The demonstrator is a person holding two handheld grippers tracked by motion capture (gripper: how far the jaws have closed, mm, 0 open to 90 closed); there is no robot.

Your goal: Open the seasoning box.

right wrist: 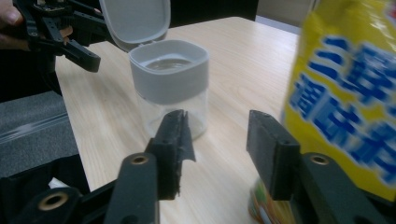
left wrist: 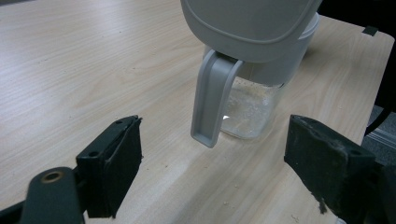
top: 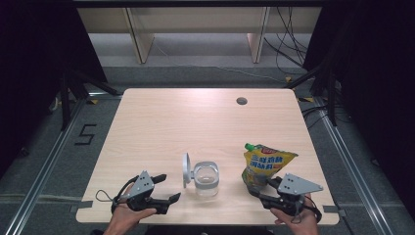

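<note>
A clear jar (top: 206,179) with a grey collar stands near the table's front edge, its flip lid (top: 186,170) hinged upright on its left side. In the left gripper view the jar (left wrist: 250,109) stands just ahead of my left gripper (left wrist: 222,158), whose jaws are open and empty. A yellow pouch (top: 266,164) with a green cap stands right of the jar. My right gripper (top: 262,187) sits at the pouch's base. Its jaws (right wrist: 222,149) are apart with nothing between them, the pouch (right wrist: 345,102) just outside the right jaw and the jar (right wrist: 170,84) beyond.
The light wooden table (top: 195,117) has a round cable hole (top: 241,101) at the back right. Fine crumbs (left wrist: 224,203) lie on the wood near the jar. My left gripper (right wrist: 60,28) shows far off behind the open lid. Cables trail on the floor behind.
</note>
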